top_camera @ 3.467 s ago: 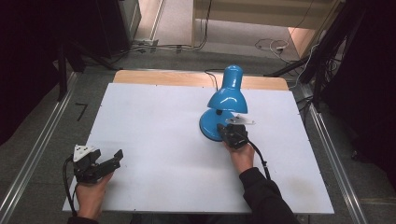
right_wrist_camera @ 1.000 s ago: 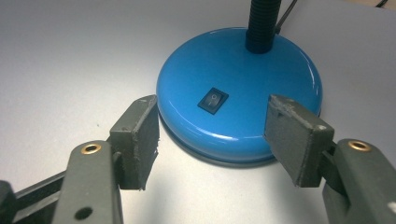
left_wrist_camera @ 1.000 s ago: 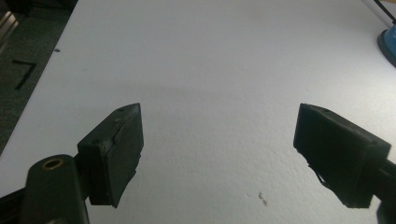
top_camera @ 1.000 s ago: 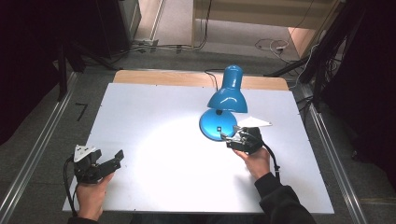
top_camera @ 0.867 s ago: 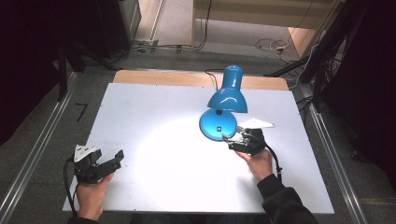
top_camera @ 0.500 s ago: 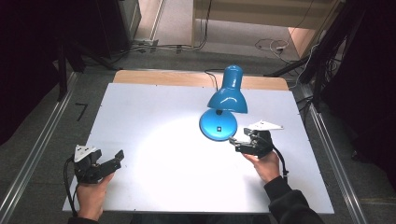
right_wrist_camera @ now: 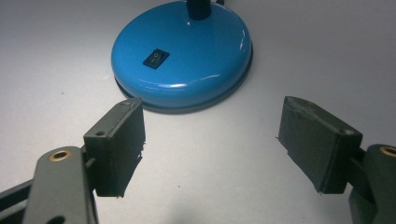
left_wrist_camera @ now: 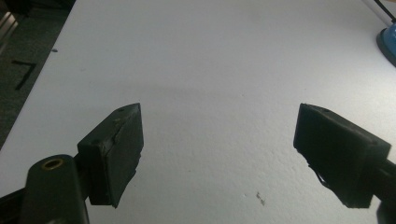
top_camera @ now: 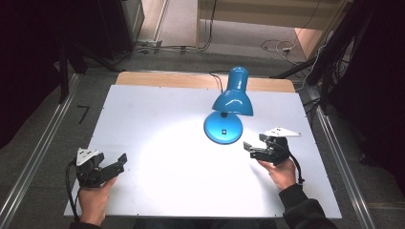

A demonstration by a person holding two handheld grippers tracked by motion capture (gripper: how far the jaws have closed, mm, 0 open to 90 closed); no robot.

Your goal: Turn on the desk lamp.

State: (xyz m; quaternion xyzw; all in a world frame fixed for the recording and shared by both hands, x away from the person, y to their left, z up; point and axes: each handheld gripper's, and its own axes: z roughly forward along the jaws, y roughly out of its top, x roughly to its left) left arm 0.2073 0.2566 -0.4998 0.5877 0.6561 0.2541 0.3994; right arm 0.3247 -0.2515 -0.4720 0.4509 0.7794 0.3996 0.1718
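A blue desk lamp [top_camera: 228, 107] stands on the white worktop [top_camera: 157, 119], toward the far right part of it. Its round base [top_camera: 223, 129] rests flat on the surface, and its shade [top_camera: 233, 101] tilts downward over the back of the base. A pool of brighter light lies on the worktop to the near left of the base, so the lamp appears to be lit, though the bulb itself is hidden by the shade. A small black rocker switch [right_wrist_camera: 155, 58] sits on top of the base. A dark cable [top_camera: 213, 76] runs from the lamp toward the far edge of the worktop.

The right tongs [top_camera: 251, 149] are held low over the worktop just to the right of the base, apart from it, pointing left. Their jaws stand wide apart with nothing between them; in the right gripper view the base lies just beyond the jaw tips.

The left tongs [top_camera: 119, 162] are at the near left corner of the worktop, well apart from the lamp, in the person's left hand [top_camera: 94, 202]. Their jaws are also spread wide and grip nothing, with bare white surface between them in the left gripper view, where an edge of the base shows at the far right.
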